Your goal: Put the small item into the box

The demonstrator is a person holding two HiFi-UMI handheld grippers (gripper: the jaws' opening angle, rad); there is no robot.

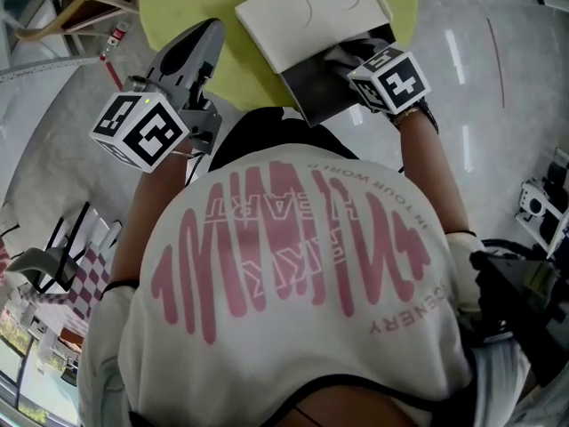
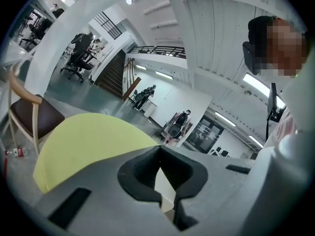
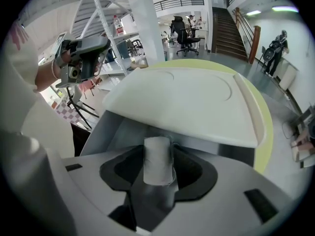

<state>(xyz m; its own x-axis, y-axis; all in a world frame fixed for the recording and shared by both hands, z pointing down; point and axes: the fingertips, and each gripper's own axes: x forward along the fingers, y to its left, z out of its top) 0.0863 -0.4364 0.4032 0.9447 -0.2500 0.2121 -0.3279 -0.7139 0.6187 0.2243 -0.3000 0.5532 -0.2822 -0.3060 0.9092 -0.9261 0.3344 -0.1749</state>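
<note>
A small white cylinder point(image 3: 157, 163) stands upright in the grey inside of the box point(image 3: 118, 132), whose white lid point(image 3: 187, 102) is tilted back behind it. My right gripper point(image 3: 157, 151) points steeply down into the box with its jaws open on either side of the cylinder, not pressing it. In the head view the right gripper point(image 1: 348, 60) is at the dark opening of the box point(image 1: 311, 92) on the round yellow table point(image 1: 187, 3). My left gripper point(image 1: 207, 41) is lifted beside the table's left edge, shut and empty, its jaws point(image 2: 159, 154) meeting at the tips.
The wearer's white printed shirt fills most of the head view. A wooden chair point(image 2: 29, 117) and a bottle on the floor point(image 2: 14, 152) lie left of the table. Folding racks point(image 1: 62, 256) stand lower left, equipment point(image 1: 533, 207) at right. People sit far back in the hall.
</note>
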